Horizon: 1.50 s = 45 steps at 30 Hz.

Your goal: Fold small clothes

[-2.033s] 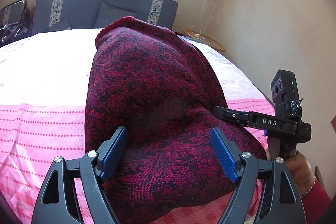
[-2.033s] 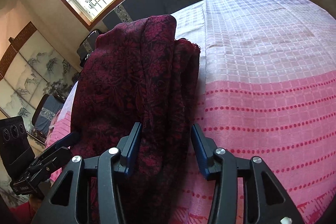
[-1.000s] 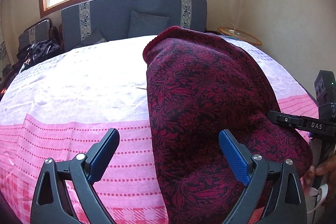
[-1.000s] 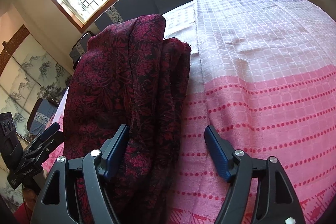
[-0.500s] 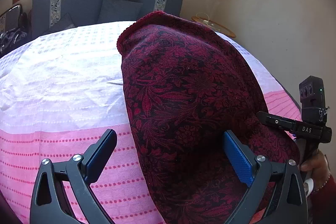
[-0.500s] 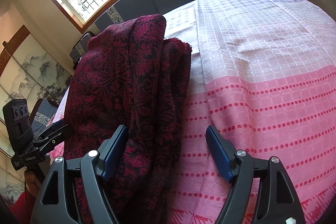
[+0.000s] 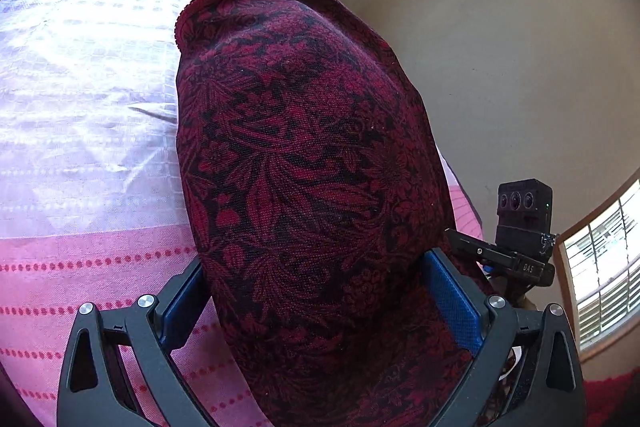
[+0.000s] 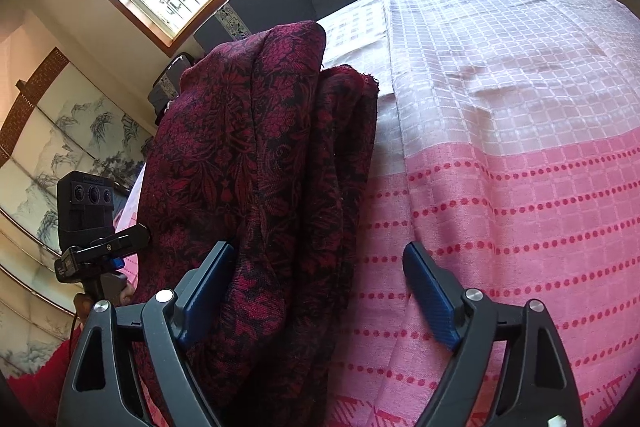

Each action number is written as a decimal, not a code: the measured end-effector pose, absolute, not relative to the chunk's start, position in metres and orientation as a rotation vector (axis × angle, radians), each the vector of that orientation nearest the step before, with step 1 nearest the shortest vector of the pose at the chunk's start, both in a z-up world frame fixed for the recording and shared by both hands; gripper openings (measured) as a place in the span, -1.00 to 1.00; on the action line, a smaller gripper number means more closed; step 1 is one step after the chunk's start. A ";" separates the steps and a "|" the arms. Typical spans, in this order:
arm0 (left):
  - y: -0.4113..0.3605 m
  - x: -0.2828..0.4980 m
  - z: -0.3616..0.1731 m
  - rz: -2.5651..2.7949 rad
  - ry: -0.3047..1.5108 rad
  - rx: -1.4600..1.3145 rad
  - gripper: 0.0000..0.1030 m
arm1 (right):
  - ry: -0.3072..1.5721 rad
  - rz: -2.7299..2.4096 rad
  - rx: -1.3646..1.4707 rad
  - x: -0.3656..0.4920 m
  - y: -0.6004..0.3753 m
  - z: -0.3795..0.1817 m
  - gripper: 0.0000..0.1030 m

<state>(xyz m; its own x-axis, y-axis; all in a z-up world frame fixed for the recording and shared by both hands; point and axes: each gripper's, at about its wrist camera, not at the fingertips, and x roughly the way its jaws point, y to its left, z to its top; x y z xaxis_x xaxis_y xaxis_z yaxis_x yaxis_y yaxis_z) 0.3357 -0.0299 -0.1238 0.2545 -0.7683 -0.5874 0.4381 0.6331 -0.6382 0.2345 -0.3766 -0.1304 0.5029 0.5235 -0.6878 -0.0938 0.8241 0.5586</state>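
Now, in the left wrist view, the dark red cloth (image 7: 304, 163) lies folded in a thick strip on the pink bed cover (image 7: 92, 267). The left gripper (image 7: 320, 299) has its fingers (image 7: 452, 297) set wide, one on each side of the strip, likely to take hold for the next fold. I cannot tell if they press on it yet. A second ago the cloth sat only by the right finger; now it fills the gap.

From the right wrist view, the right gripper (image 8: 316, 291) is opening. Its left finger (image 8: 204, 287) touches the cloth (image 8: 256, 163), and the other one stands over bare bed cover (image 8: 520, 187), so it seems to be letting go. Its fingers are wider than before.
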 end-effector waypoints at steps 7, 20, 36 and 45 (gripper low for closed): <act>-0.016 0.347 -0.132 -0.923 1.031 -0.454 0.93 | 1.018 0.489 0.498 0.263 -0.378 -0.133 0.68; -0.023 0.343 -0.133 -0.921 1.021 -0.335 0.89 | 1.040 0.660 0.592 0.297 -0.371 -0.144 0.39; -0.021 0.343 -0.133 -0.961 1.063 -0.369 0.75 | 1.068 0.681 0.584 0.301 -0.365 -0.146 0.55; -0.039 0.313 -0.099 -0.790 0.925 -0.227 0.24 | 0.985 0.607 0.637 0.290 -0.361 -0.131 -0.20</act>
<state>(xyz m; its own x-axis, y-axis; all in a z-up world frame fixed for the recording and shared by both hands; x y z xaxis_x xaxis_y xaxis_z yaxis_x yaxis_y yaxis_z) 0.3126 -0.0388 -0.0986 0.3502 -0.6953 -0.6276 0.5107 0.7034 -0.4943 0.2900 -0.3614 -0.1313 0.4225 0.7156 -0.5563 -0.1744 0.6664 0.7249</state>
